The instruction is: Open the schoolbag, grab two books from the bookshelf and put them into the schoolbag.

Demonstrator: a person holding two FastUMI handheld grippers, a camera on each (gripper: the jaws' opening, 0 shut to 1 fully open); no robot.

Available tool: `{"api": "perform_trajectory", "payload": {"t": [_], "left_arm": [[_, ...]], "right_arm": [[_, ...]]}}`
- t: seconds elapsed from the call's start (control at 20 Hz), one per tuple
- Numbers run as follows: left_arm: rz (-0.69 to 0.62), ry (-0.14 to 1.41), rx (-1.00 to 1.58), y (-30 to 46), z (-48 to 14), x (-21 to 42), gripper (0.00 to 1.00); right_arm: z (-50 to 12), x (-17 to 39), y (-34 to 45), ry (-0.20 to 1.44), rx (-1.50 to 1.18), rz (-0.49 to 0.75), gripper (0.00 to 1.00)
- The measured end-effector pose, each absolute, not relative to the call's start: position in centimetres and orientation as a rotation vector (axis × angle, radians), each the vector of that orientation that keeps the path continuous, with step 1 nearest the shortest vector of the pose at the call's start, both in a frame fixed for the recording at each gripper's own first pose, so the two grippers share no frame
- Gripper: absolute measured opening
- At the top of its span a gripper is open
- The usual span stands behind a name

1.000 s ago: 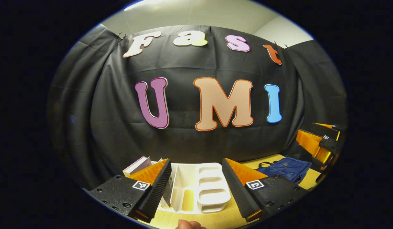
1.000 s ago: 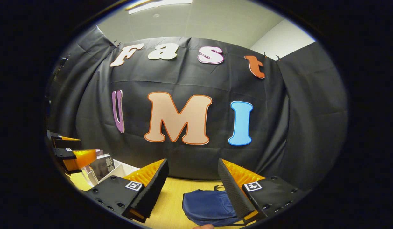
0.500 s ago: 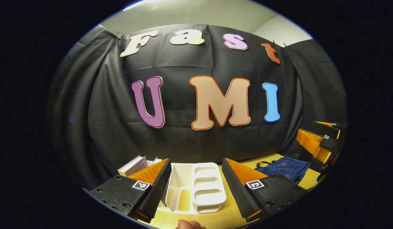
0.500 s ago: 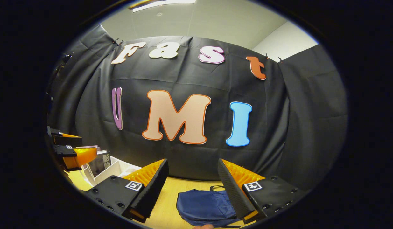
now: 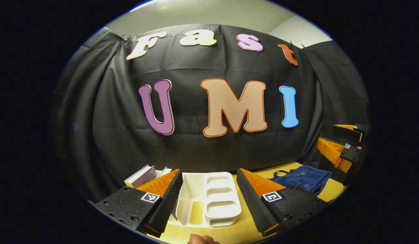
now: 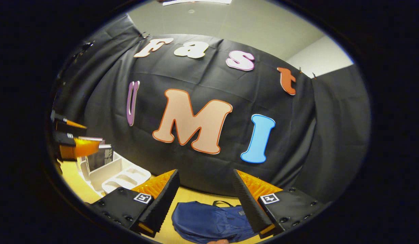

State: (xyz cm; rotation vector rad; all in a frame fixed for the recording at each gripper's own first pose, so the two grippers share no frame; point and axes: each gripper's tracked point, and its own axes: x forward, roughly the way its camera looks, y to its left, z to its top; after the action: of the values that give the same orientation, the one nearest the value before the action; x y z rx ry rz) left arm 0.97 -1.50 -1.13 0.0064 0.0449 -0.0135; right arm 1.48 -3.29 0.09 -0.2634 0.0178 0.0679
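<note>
A dark blue schoolbag [image 6: 209, 222] lies flat on the wooden table, straight ahead of my right gripper [image 6: 205, 198], which is open with nothing between its fingers. From the left gripper view the schoolbag [image 5: 306, 178] sits at the right. A white plastic bookshelf [image 5: 206, 200] stands in front of my left gripper [image 5: 207, 198], open too and holding nothing. Books [image 5: 141, 176] stand in the shelf's left end. In the right gripper view the bookshelf [image 6: 111, 171] with its books [image 6: 99, 156] is at the far left, and the left gripper [image 6: 72, 144] is beside it.
The black cloth wall closes off the back of the wooden table [image 5: 260, 176] right behind the shelf and the bag. The right gripper [image 5: 345, 145] appears at the right edge of the left gripper view, above the bag. A fingertip [image 5: 199, 240] shows at the bottom.
The right gripper has rolled and swung, so the bag sits more centred between its fingers and the shelf shows more. The left gripper has barely shifted. Both stay open.
</note>
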Motion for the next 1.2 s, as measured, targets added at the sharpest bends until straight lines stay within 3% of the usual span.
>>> {"api": "perform_trajectory", "payload": {"t": [0.05,0.2,0.4,0.45,0.55,0.6,0.65,0.85,0.9,0.95,1.15,1.2], "left_arm": [[-0.015,0.051,0.01,-1.6,-1.2,1.1,0.93],[-0.004,0.059,0.016,-1.1,-1.5,1.3,0.93],[0.02,0.072,0.019,-0.6,-1.9,1.3,0.94],[0.028,0.077,0.019,-0.4,-2.0,1.3,0.93],[0.042,0.082,0.022,-0.1,-2.1,1.3,0.93],[0.048,0.083,0.026,0.0,-2.1,1.2,0.94],[0.053,0.082,0.03,0.2,-1.9,1.2,0.97],[0.067,0.087,0.037,0.6,-2.1,1.2,0.94],[0.071,0.088,0.037,0.6,-2.1,1.0,0.94],[0.079,0.09,0.039,0.8,-2.0,1.0,0.93],[0.098,0.099,0.04,1.3,-2.2,0.6,0.94],[0.1,0.103,0.038,1.3,-2.3,0.5,0.93]], "right_arm": [[-0.5,1.6,-3.7,0.03,-0.304,0.081,0.99],[-3.9,1.9,-4.6,0.113,-0.461,0.145,0.87],[-10.5,1.4,-5.3,0.208,-0.705,0.259,0.87],[-12.0,1.1,-5.5,0.226,-0.751,0.29,0.96],[-15.1,0.7,-5.3,0.266,-0.848,0.359,0.97],[-16.8,0.5,-5.4,0.285,-0.894,0.396,0.92],[-18.7,0.1,-5.7,0.316,-0.951,0.43,0.97],[-26.9,0.3,-7.0,0.414,-1.106,0.573,0.94],[-28.5,0.5,-7.5,0.448,-1.134,0.592,0.9],[-29.6,0.8,-7.8,0.468,-1.156,0.604,0.98],[-31.9,2.3,-7.7,0.483,-1.198,0.608,0.97],[-32.4,2.7,-7.3,0.488,-1.212,0.616,0.92]]}}
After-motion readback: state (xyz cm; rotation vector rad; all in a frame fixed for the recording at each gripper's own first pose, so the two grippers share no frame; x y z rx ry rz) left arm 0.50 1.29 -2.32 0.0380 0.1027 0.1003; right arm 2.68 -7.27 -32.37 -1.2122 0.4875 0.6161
